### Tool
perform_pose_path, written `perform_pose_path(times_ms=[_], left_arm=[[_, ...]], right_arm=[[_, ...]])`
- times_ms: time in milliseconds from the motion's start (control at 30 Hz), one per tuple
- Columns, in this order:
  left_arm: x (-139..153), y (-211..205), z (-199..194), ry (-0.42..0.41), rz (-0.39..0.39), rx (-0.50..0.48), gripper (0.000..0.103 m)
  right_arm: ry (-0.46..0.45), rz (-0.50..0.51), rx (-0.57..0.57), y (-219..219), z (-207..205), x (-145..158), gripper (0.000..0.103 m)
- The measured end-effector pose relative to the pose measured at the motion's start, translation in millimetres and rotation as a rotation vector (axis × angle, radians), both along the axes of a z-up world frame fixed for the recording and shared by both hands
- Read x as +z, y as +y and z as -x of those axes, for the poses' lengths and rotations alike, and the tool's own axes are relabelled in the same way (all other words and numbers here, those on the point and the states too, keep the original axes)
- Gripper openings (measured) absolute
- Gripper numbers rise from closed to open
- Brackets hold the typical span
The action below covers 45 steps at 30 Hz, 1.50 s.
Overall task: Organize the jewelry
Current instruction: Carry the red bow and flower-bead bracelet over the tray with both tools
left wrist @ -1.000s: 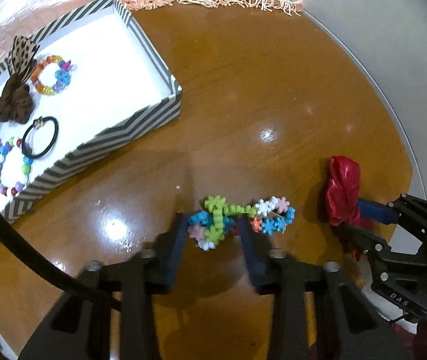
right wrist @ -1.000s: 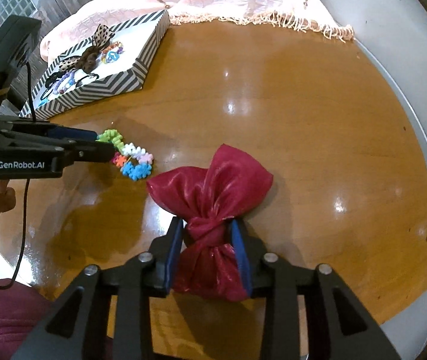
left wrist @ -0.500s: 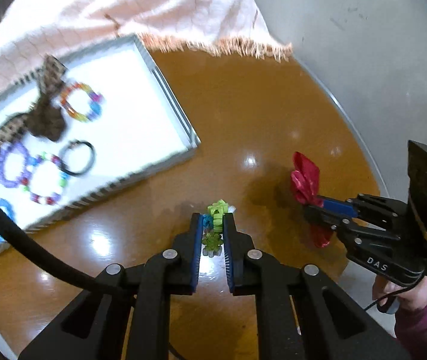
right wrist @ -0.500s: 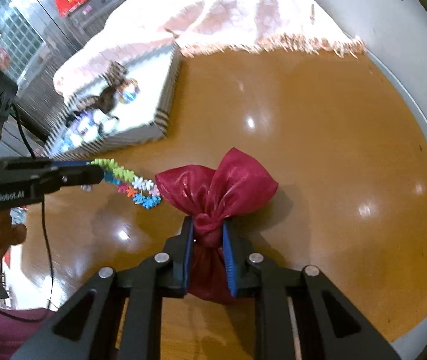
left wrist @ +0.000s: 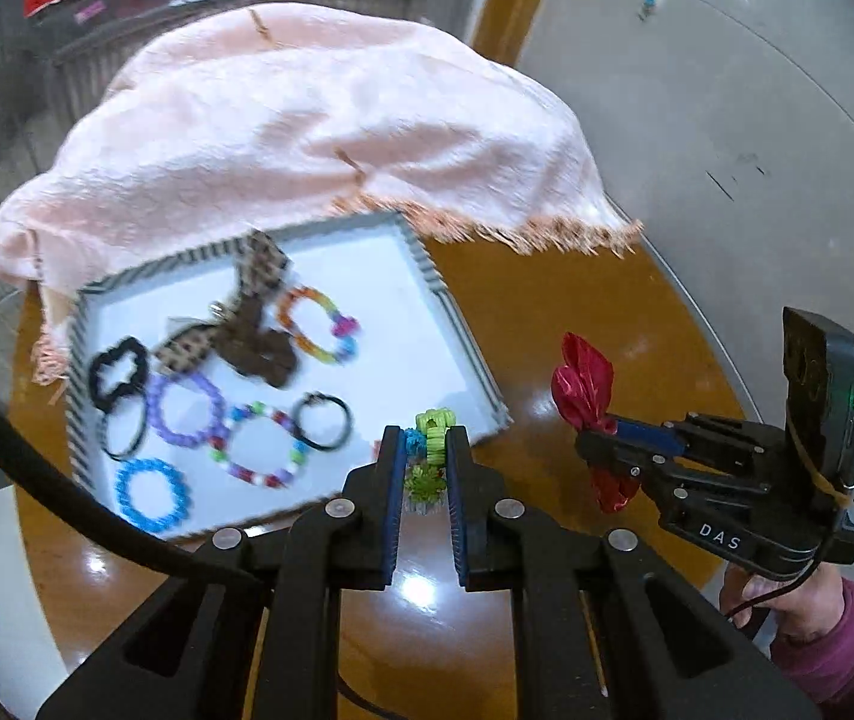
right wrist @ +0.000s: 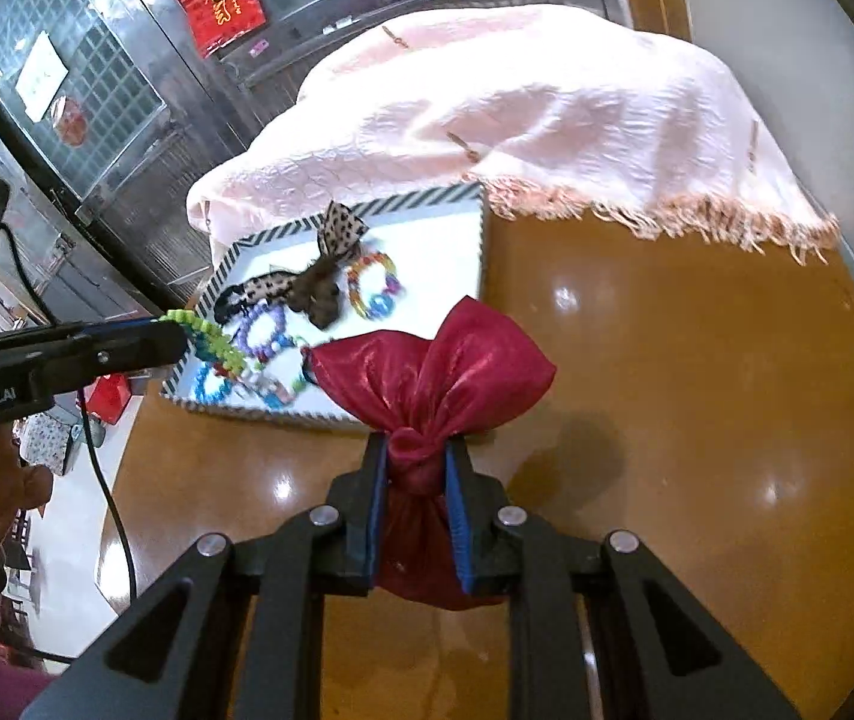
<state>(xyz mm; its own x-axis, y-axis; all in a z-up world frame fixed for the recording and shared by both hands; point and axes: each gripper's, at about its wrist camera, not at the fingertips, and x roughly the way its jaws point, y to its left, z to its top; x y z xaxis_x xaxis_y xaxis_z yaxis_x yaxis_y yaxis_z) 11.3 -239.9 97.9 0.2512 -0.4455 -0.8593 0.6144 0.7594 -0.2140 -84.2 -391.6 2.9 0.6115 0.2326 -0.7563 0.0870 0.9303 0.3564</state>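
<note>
My left gripper (left wrist: 424, 444) is shut on a green, blue and white flower-bead bracelet (left wrist: 430, 456) and holds it in the air at the near right corner of the striped white tray (left wrist: 463, 336). From the right wrist view the bracelet (right wrist: 211, 345) hangs over the tray's left side (right wrist: 481, 240). My right gripper (right wrist: 415, 456) is shut on the knot of a red satin bow (right wrist: 433, 372), lifted above the table; the bow also shows in the left wrist view (left wrist: 583, 384). The tray holds several bead bracelets, black hair ties and a brown dotted bow (left wrist: 247, 324).
A pink fringed cloth (left wrist: 319, 126) drapes over the table's far side, touching the tray's back edge. The round wooden table (right wrist: 667, 372) has a grey rim on the right. Glass-block wall and red signs stand behind.
Both grippers have risen and moved toward the tray, each carrying its item. The left gripper closed on the flower-bead bracelet and lifted it off the table.
</note>
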Motion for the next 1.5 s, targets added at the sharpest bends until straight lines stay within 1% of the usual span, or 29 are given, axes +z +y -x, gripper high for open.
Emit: perform_pose_path(times_ms=[100, 233, 333, 600, 833, 1033, 1133, 1267, 1367, 1500], left_arm=[[1.9, 2.8, -8.5, -0.014, -0.015, 0.022, 0.013], [-6.1, -0.9, -15.8, -0.023, -0.037, 0.035, 0.013], [-14.9, -5.2, -20.1, -0.015, -0.049, 0.041, 0.013], [-31.2, -24.9, -28.4, 0.004, -0.061, 0.033, 0.013], [-48.1, -38.8, -39.6, 0.019, -0.077, 0.033, 0.013], [-64.6, -45.8, -52.6, 0.070, -0.062, 0.047, 0.013], [-69.8, -50.3, -55.6, 0.083, -0.052, 0.043, 0.013], [-84.3, -47.3, -62.6, 0.121, -0.037, 0.059, 0.013], [-101.8, -39.1, -69.2, 0.157, -0.054, 0.090, 0.013], [-120.6, -28.0, -75.8, 0.194, -0.068, 0.129, 0.013]], right_arm=[[-0.007, -0.013, 0.015, 4.1, -18.0, 2.3, 0.019], [0.003, -0.015, 0.027, 6.5, -39.1, 1.5, 0.019], [0.012, -0.007, 0.031, 6.3, -52.9, -0.2, 0.019], [0.025, -0.023, 0.023, -2.7, -85.2, -3.0, 0.019], [0.041, -0.030, 0.035, -1.5, -110.9, -11.1, 0.019], [0.058, -0.040, 0.046, -1.2, -136.7, -20.4, 0.019], [0.074, -0.047, 0.049, -2.0, -151.7, -27.4, 0.019], [0.092, -0.051, 0.052, -2.8, -168.3, -35.4, 0.019], [0.113, -0.054, 0.059, -3.0, -183.0, -43.8, 0.019], [0.143, -0.026, 0.066, 1.2, -202.9, -58.1, 0.019]])
